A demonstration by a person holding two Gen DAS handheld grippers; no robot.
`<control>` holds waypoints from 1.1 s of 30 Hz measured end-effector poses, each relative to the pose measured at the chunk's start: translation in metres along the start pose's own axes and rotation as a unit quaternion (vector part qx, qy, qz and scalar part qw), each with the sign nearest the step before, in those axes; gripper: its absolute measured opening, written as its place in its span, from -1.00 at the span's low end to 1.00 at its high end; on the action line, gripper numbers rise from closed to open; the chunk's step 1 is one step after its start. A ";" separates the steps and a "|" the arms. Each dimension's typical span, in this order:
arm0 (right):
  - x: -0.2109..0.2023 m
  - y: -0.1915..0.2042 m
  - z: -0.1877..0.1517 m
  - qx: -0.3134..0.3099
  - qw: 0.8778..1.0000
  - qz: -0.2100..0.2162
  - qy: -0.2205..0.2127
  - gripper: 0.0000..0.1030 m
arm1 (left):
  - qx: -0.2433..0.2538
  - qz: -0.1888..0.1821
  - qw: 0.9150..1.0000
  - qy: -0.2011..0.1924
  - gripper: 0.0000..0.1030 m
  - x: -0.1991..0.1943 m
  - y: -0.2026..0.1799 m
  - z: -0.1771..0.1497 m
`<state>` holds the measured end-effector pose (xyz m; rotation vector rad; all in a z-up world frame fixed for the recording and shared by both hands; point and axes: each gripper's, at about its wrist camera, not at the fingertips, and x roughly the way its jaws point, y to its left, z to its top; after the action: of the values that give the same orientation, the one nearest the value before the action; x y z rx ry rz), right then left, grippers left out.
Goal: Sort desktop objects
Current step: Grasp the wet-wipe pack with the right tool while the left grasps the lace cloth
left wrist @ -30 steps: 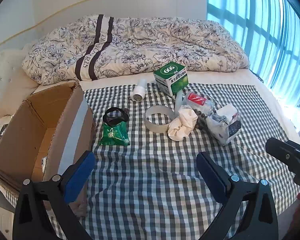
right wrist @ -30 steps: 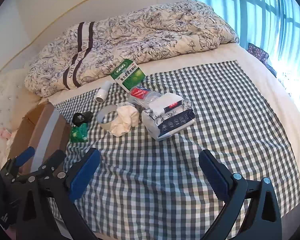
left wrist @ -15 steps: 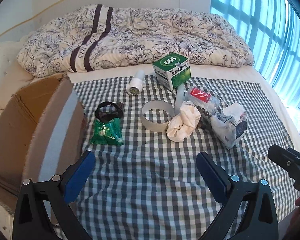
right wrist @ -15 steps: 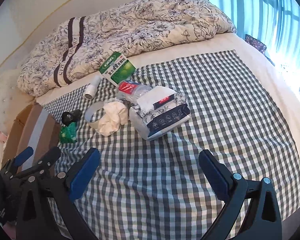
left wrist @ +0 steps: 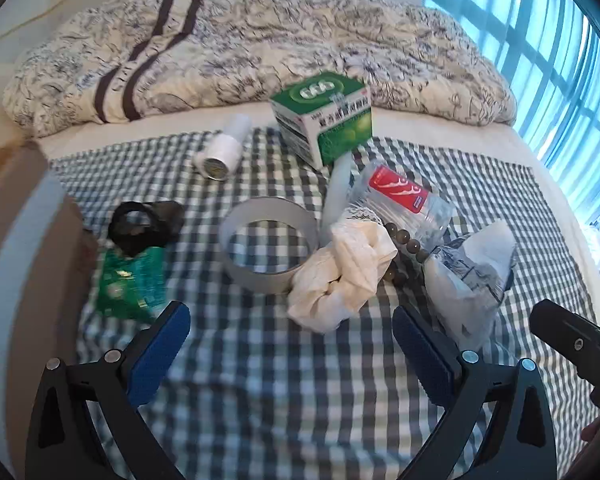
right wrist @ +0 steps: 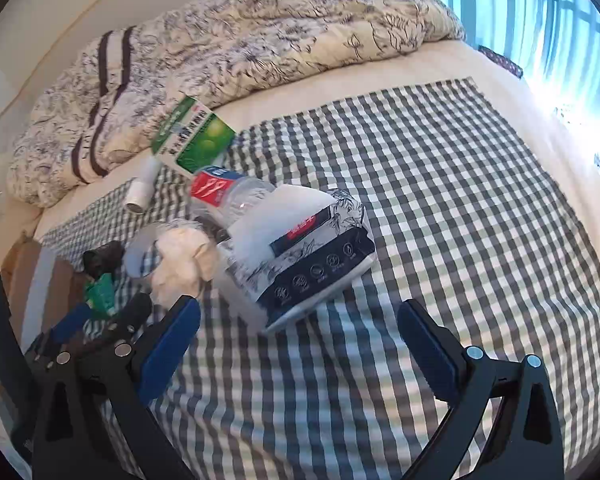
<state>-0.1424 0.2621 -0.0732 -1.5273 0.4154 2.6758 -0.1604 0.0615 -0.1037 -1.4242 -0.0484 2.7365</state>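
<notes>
Desktop objects lie in a loose cluster on the checked cloth ahead of both your grippers, toward its far edge by the rumpled duvet.

Your left gripper has its jaws spread wide with nothing between them; the blue pads hover just short of the crumpled cream cloth. Your right gripper is likewise wide open and empty, its pads flanking the near end of the tissue pack.

Outward from the left jaws, the cream cloth touches a roll of tape standing on its edge, open centre showing the checks. A string of brown beads lies between the cream cloth and a clear plastic bottle with a red label, lying on its side. You can see through the bottle, but whether it holds anything cannot be told. Beyond it sits the green and white medicine box, closed, near the cloth's far edge, with a small white bottle on its side to the left. Nearer the cloth's left edge, a black ring-shaped item touches a green foil packet.

The cardboard box stands at the cloth's left edge; in both views only its outer wall and a taped flap show, blurred, so its contents cannot be seen.
</notes>
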 end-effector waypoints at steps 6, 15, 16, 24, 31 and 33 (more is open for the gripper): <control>0.034 0.007 0.013 0.006 1.000 -0.015 0.015 0.93 | 0.016 -0.004 1.000 0.009 1.00 0.036 -0.013 0.003; 0.085 0.006 0.018 -0.005 0.996 -0.070 0.051 0.93 | 0.009 0.025 0.999 0.030 1.00 0.081 -0.020 0.004; 0.090 0.002 0.016 -0.001 0.996 -0.073 0.058 0.93 | 0.005 0.026 0.999 0.034 1.00 0.086 -0.019 0.003; 0.101 -0.016 0.011 0.013 0.996 -0.050 0.071 0.95 | 0.013 0.024 0.999 0.018 0.95 0.091 -0.019 0.002; 0.059 -0.003 0.001 -0.044 0.997 -0.055 0.015 -0.44 | 0.016 -0.006 1.000 0.014 -0.69 0.064 -0.006 -0.001; 0.047 0.000 -0.003 -0.052 0.997 -0.057 0.003 -0.47 | 0.014 -0.010 1.000 0.009 -0.69 0.051 -0.002 -0.004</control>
<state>-0.1639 0.2562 -0.1148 -1.5356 0.1861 2.6431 -0.1859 0.0667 -0.1478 -1.4351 -0.0239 2.6975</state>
